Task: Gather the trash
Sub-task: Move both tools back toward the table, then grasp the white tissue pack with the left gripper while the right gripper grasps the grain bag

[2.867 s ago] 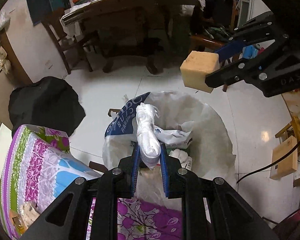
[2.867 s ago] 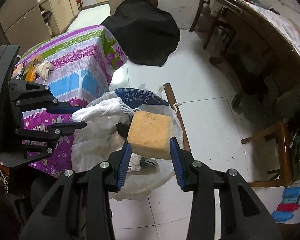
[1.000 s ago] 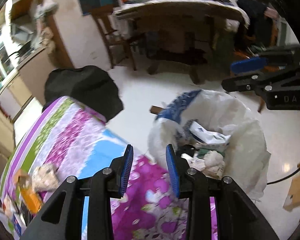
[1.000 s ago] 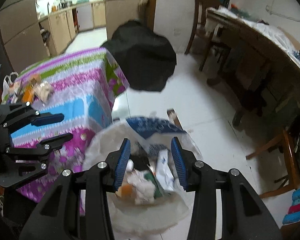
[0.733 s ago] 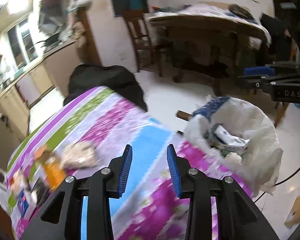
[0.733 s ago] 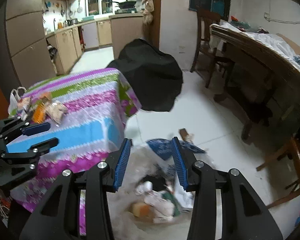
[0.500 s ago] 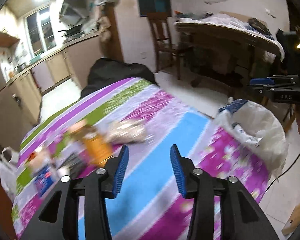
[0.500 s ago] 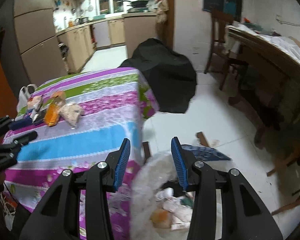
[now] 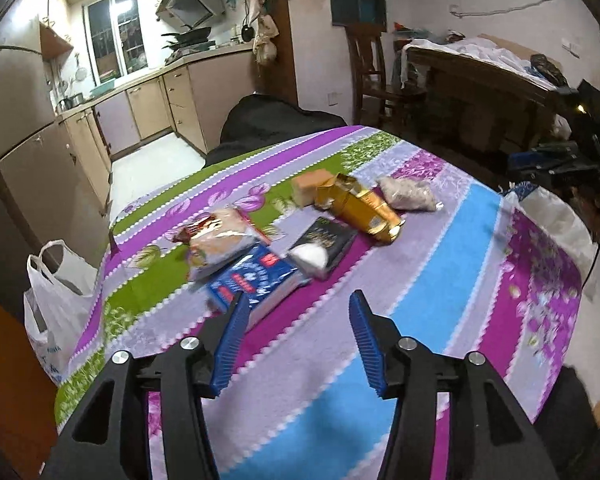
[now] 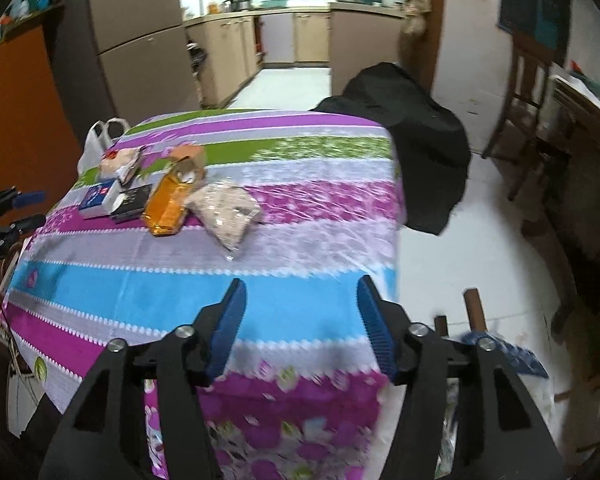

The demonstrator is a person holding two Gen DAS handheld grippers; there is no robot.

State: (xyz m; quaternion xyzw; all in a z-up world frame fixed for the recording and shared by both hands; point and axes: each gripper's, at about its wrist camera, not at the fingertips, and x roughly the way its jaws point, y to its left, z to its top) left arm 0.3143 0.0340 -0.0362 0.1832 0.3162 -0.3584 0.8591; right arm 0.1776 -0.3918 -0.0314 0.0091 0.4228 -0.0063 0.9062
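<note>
Left wrist view: left gripper (image 9: pixel 296 340) gapes empty at frame bottom over striped tablecloth (image 9: pixel 440 280), blue box (image 9: pixel 256 278) just above; right gripper (image 10: pixel 300 326) likewise spread, empty.

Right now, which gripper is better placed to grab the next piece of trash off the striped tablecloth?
Left, probably. The open left gripper is right at the blue-and-white packet; the open right gripper hangs at the table edge, apart from the orange carton.

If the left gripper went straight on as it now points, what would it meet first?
Probably the blue rectangular packet, nearest the open left gripper, or the black packet beside it; depth is unclear.
</note>
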